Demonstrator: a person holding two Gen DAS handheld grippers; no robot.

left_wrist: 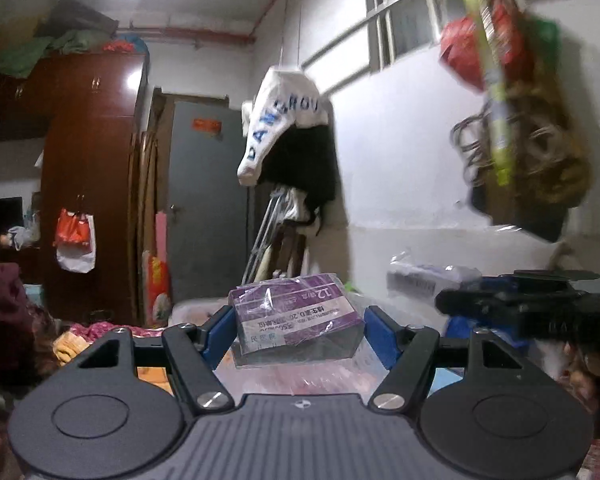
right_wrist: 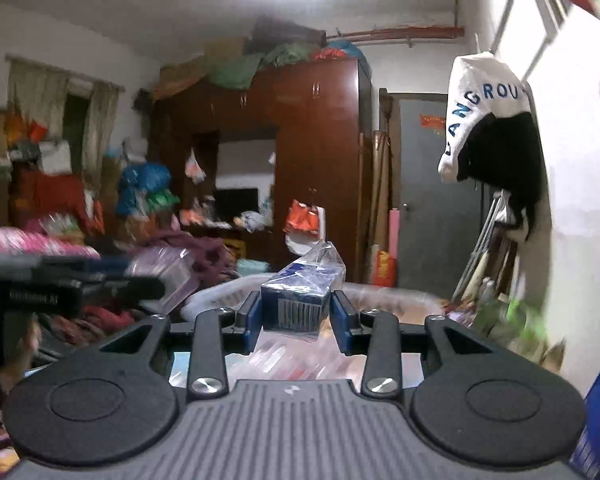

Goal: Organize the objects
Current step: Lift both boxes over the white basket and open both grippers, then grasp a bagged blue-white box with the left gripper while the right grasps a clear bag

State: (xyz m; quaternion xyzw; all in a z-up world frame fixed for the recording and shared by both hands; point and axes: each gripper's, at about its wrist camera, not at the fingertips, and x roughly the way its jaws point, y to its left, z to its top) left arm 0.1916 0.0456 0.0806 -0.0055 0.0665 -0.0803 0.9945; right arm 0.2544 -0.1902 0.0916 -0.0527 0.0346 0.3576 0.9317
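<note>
Cluttered bedroom with a brown wardrobe [right_wrist: 316,128] forms the background. Left gripper [left_wrist: 296,330] has its blue pads at both sides of a purple box [left_wrist: 294,316] wrapped in plastic, seemingly clamped on it. Right gripper [right_wrist: 296,314] is closed on a blue box [right_wrist: 296,300]. Both boxes hang above a clear plastic bin [right_wrist: 384,294], so placing is not yet done; its contents look blurred.
</note>
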